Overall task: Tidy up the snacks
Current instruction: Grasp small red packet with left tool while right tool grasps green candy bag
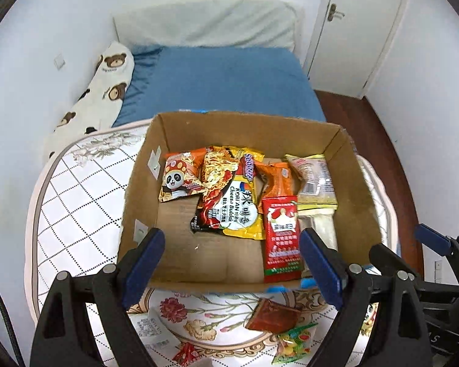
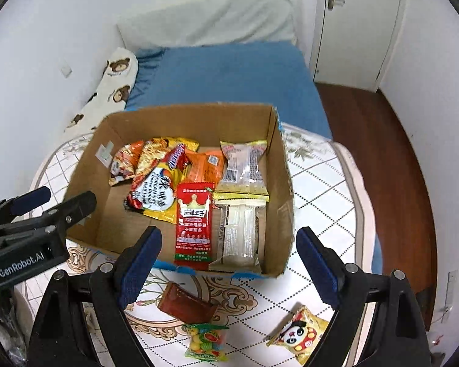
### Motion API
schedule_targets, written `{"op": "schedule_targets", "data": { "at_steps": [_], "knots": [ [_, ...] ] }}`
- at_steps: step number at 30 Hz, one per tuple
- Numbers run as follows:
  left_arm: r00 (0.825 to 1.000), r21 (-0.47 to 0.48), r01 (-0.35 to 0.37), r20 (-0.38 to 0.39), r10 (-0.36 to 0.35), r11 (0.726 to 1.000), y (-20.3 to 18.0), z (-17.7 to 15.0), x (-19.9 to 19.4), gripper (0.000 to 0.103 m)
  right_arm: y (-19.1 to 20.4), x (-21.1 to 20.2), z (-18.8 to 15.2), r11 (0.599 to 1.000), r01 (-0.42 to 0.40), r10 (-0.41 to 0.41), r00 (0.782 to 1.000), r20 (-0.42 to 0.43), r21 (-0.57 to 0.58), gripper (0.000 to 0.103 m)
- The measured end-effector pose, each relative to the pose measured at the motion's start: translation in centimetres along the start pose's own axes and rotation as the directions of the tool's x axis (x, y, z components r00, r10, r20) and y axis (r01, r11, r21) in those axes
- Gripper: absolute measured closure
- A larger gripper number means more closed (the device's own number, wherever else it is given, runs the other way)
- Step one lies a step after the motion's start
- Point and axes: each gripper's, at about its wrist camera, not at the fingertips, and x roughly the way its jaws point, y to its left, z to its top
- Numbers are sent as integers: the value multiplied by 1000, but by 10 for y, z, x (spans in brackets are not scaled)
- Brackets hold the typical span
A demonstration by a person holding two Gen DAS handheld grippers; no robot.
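A cardboard box (image 1: 143, 183) (image 2: 278, 202) stands on a floral quilted surface (image 1: 76, 202) and holds several snacks: a panda packet (image 1: 180, 177), a yellow noodle packet (image 1: 232, 202), a red packet (image 1: 281, 235) (image 2: 194, 226) and clear wrapped buns (image 2: 244, 165). Loose in front of the box lie a brown packet (image 2: 186, 302) (image 1: 272, 315), a green candy bag (image 2: 206, 342) (image 1: 293, 342) and a second panda packet (image 2: 300, 333). My left gripper (image 1: 232, 263) (image 2: 55, 202) hovers open and empty over the box's near edge. My right gripper (image 2: 229, 263) (image 1: 410, 247) hangs open and empty beside it, above the box's near wall.
A bed with a blue sheet (image 1: 223, 82) lies behind the box, and a bear-print pillow (image 1: 107, 82) rests along the left wall. A white door (image 1: 352, 30) and dark wooden floor (image 2: 382, 153) are on the right. A small red sweet (image 1: 186, 351) lies near the surface's front.
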Motion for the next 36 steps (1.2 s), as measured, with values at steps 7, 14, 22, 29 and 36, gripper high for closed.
{"op": "schedule_targets", "data": {
  "at_steps": [7, 14, 22, 29, 36],
  "knots": [
    [996, 49, -10, 91, 5, 999, 2, -25, -46, 13, 19, -55, -21, 1000, 15, -17, 995, 96, 17, 12],
    [990, 66, 0, 143, -9, 998, 15, -48, -82, 13, 33, -94, -43, 998, -2, -6, 991, 136, 60, 12],
    [994, 45, 26, 109, -31, 999, 44, -74, -84, 13, 34, -93, -79, 989, -8, -2, 998, 67, 148, 11],
    [996, -9, -57, -73, 56, 998, 102, -125, -32, 13, 21, -27, -126, 977, -1, 28, 992, -123, 213, 11],
    [931, -167, -2, -360, -59, 986, 130, -189, 49, 13, 10, 59, -166, 963, -21, 106, 946, -306, 269, 11]
  ]
}}
